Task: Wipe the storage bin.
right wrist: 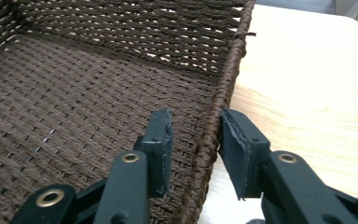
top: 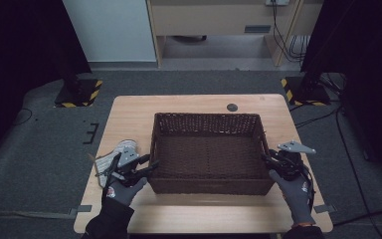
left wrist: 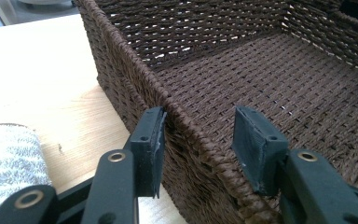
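Basket (top: 209, 154) sits mid-tabletop (top: 129, 114), woven, light, stiff at the rim but springy in the walls. Your left claw (left wrist: 198, 135) and right claw (right wrist: 196, 140) each straddle a side rim, half-open, not yet pinching. Grip the thick rims evenly.

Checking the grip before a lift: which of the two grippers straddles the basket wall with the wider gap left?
The left gripper: its inner pad stands well clear of the basket wall, while the right gripper sits nearly closed on it.
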{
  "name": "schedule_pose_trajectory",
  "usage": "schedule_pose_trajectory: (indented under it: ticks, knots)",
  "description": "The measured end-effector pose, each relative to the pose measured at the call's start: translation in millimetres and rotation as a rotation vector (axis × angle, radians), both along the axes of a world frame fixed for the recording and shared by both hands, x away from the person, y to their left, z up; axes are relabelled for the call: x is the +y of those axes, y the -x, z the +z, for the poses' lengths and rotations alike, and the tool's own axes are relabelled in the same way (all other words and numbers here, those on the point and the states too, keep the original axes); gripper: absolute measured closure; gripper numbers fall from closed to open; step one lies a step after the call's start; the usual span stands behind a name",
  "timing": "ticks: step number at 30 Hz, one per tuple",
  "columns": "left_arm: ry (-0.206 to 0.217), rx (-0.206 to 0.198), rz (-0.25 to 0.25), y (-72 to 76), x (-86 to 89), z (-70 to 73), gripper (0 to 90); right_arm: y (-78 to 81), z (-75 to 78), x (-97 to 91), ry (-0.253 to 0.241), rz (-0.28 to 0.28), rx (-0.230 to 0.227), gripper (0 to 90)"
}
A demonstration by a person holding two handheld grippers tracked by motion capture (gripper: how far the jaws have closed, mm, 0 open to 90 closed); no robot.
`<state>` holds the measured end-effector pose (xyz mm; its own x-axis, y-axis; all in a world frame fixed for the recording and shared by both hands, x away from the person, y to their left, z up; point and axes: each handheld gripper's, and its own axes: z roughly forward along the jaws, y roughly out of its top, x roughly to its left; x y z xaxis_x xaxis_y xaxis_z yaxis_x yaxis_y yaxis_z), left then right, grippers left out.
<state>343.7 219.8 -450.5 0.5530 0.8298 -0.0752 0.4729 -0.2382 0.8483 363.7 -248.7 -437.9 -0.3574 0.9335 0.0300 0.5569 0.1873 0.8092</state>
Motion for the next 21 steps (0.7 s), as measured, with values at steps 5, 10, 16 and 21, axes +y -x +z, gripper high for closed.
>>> schedule_pose_trajectory:
  ticks: [5, 10, 16, 21]
  knots:
    - [0.004, -0.037, 0.012, -3.1, 3.2, 7.6, 49.2, -6.3, -1.1, -2.9, -0.015, -0.01, 0.002, 66.6]
    - [0.042, -0.017, 0.038, -17.5, 7.3, 3.4, 49.4, -12.7, -4.3, -0.6, -0.002, -0.02, 0.014, 65.8]
    - [0.037, -0.022, 0.01, -18.6, 2.3, -0.1, 56.1, -11.4, -2.4, -0.4, 0.01, -0.022, -0.007, 61.6]
    - [0.022, -0.022, 0.022, -13.9, -0.2, 0.6, 56.7, -2.3, 2.9, -7.5, 0.0, -0.029, -0.01, 60.8]
